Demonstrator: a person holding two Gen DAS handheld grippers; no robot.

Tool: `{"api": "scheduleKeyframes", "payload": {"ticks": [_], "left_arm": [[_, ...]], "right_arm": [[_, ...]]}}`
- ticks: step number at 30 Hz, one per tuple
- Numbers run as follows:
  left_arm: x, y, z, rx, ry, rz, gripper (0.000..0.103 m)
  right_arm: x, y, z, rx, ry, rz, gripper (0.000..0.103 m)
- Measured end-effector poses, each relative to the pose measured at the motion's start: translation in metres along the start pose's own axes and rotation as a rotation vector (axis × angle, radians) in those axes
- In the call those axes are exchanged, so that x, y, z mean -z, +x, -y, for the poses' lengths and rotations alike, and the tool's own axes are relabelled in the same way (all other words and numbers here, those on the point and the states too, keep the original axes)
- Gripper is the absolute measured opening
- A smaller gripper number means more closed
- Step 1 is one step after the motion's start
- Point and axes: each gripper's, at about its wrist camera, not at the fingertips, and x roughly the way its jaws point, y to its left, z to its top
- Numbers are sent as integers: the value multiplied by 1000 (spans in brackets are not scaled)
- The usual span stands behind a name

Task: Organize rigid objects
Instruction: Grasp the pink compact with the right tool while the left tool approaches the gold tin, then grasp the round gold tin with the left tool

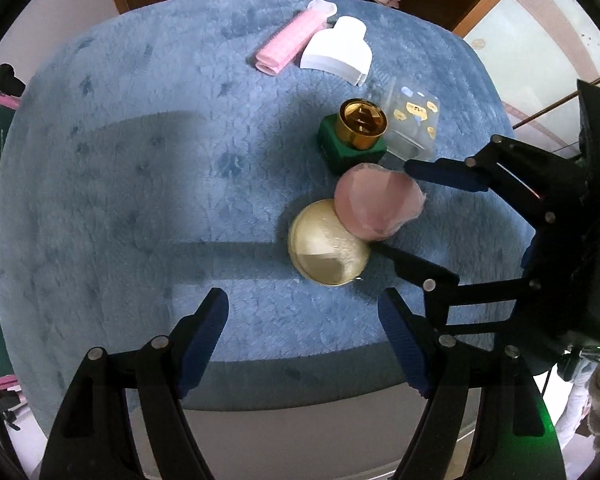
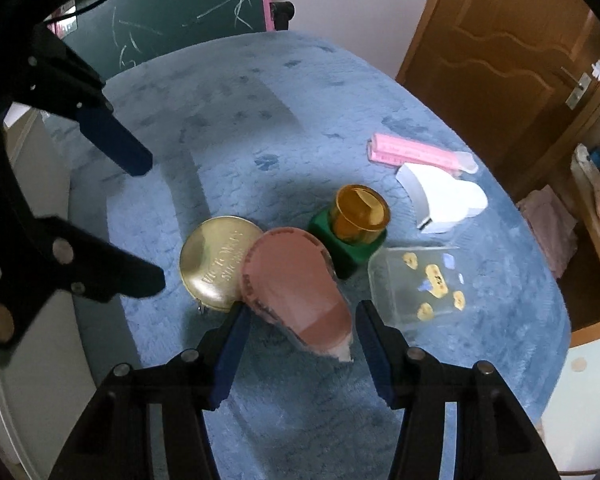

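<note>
A pink heart-shaped box [image 2: 296, 292] [image 1: 376, 206] lies tilted on a round gold tin [image 2: 214, 262] [image 1: 326, 252] on the blue cloth-covered table [image 1: 140, 160]. My right gripper [image 2: 300, 316] [image 1: 390, 208] is open, its fingers either side of the pink box's near end, not clamped. My left gripper [image 1: 304, 308] [image 2: 152, 220] is open and empty, near the table's edge, short of the gold tin. Behind stand a green block with a gold cap [image 1: 356, 132] [image 2: 354, 224] and a clear plastic box with gold stickers [image 1: 414, 120] [image 2: 424, 280].
A white heart-shaped box [image 1: 338, 52] [image 2: 440, 198] and a pink ribbed case [image 1: 292, 42] [image 2: 416, 154] lie at the far side. A chalkboard [image 2: 172, 8] stands beyond the table, a wooden door [image 2: 500, 60] to the side. The left half of the cloth is bare.
</note>
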Motion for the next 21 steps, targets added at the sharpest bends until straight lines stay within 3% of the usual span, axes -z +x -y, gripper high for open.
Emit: {"api": "scheduleKeyframes", "payload": {"ticks": [9,14,17,21], "left_arm": [[-8,0,-2,-3,-13,3,80],[-11,6,-6,-8,-28,-8,80],[-15,12,-5,-6,-26,-18,80],[-23,24,0,-7,-31,-35,80]], "right_arm": [[-8,9,10,-95,48,1,56],[-4,6,7,-77,57,8,54],[2,1,10,-74,77,0,42],[12,-6,14,-42,105,-8,42]]}}
